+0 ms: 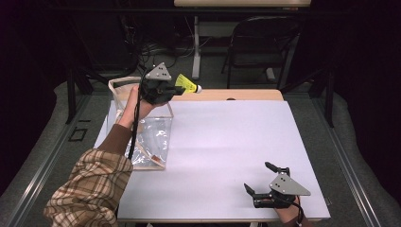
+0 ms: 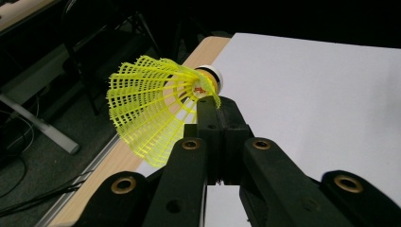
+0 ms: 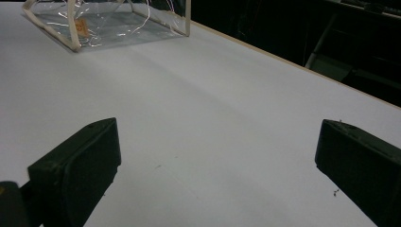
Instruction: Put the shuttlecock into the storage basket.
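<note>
- Shuttlecock (image 2: 156,101): yellow mesh skirt, white-banded cork tip, lying level, off the table, above its far edge nr far-left corner, pinched at skirt's neck.

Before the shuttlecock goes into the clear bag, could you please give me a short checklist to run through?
1. Left tool clamped on the shuttlecock: ok, pinching the skirt's edge near the cork.
2. Shuttlecock above the clear bag: not ok, beyond its far corner.
3. Bag mouth open: cannot tell.
4. Right tool clear of the bag: ok, open, low over the white table.
5. Skirt undamaged: cannot tell.
</note>
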A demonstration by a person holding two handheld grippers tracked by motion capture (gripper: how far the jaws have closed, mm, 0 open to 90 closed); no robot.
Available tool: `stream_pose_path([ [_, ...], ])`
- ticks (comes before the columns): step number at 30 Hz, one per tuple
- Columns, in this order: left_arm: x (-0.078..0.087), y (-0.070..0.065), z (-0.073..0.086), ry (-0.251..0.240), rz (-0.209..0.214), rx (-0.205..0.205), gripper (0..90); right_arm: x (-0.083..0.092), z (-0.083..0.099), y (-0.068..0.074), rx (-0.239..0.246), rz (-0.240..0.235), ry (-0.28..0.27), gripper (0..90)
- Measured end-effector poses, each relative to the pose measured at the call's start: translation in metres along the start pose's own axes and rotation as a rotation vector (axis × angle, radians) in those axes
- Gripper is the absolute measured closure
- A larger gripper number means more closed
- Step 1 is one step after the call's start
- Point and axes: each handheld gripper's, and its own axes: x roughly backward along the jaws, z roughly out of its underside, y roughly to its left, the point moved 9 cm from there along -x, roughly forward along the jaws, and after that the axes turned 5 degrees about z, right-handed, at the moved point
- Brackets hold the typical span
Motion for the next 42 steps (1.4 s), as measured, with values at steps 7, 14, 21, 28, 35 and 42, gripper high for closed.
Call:
stream_pose_path([
  [7, 0.008, 0.007, 0.000, -0.012, -0.016, 0.015, 90.0, 0.000, 0.000, 0.000, 0.000, -0.001, 0.003, 0.5],
  [14, 0.016, 0.012, 0.001, -0.023, -0.038, 0.023, 90.0, 0.000, 0.000, 0.000, 0.001, 0.001, 0.001, 0.5],
  [21, 0.022, 0.018, 0.002, -0.030, -0.056, 0.029, 90.0, 0.000, 0.000, 0.000, 0.001, -0.001, 0.002, 0.5],
  [28, 0.028, 0.023, 0.002, -0.040, -0.074, 0.038, 90.0, 0.000, 0.000, 0.000, 0.000, -0.001, 0.004, 0.5],
  [35, 0.037, 0.029, 0.004, -0.054, -0.094, 0.051, 90.0, 0.000, 0.000, 0.000, 0.002, -0.001, 0.005, 0.5],
  [42, 0.045, 0.033, 0.006, -0.068, -0.111, 0.062, 90.0, 0.000, 0.001, 0.001, 0.003, -0.001, 0.008, 0.5],
])
